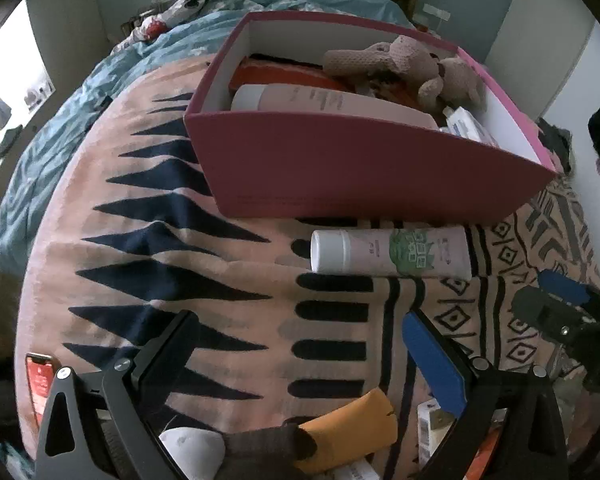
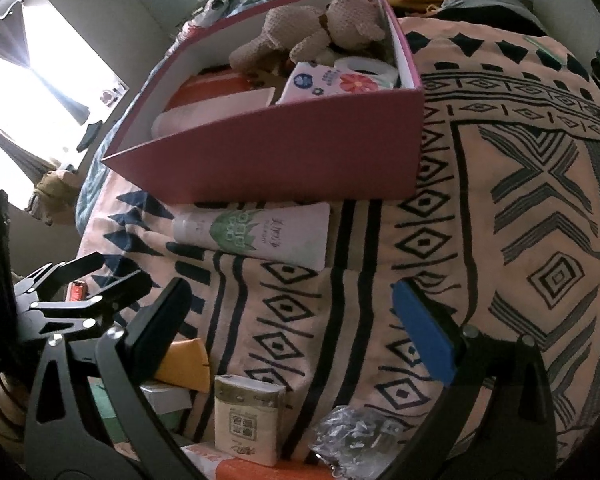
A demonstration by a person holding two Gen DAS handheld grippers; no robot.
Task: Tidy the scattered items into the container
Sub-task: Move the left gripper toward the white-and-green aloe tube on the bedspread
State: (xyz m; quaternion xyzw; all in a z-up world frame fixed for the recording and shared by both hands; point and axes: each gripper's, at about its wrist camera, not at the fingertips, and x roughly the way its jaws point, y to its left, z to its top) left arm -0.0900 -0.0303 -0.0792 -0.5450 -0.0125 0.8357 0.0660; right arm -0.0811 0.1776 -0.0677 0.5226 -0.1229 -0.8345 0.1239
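Note:
A pink box (image 1: 360, 168) (image 2: 300, 156) stands on the patterned blanket and holds a plush bear (image 1: 412, 68) (image 2: 332, 28), a pink bottle (image 1: 328, 104) and tissue packs. A white-capped tube (image 1: 388, 252) (image 2: 260, 232) lies on the blanket right against the box's near wall. My left gripper (image 1: 300, 356) hovers open over the blanket, short of the tube. My right gripper (image 2: 290, 330) is open too, below and to the right of the tube. Nothing sits between either pair of fingers. Near me lie a yellow pouch (image 1: 352, 428) (image 2: 188, 364), a tissue pack (image 2: 248, 416) and crumpled clear plastic (image 2: 352, 440).
A red phone (image 1: 40, 380) lies near the blanket's left edge. A white and brown soft item (image 1: 204, 452) sits by the pouch. Behind the box is a rumpled blue duvet (image 1: 100, 100) with pillows. A bright window (image 2: 28, 92) is at the left.

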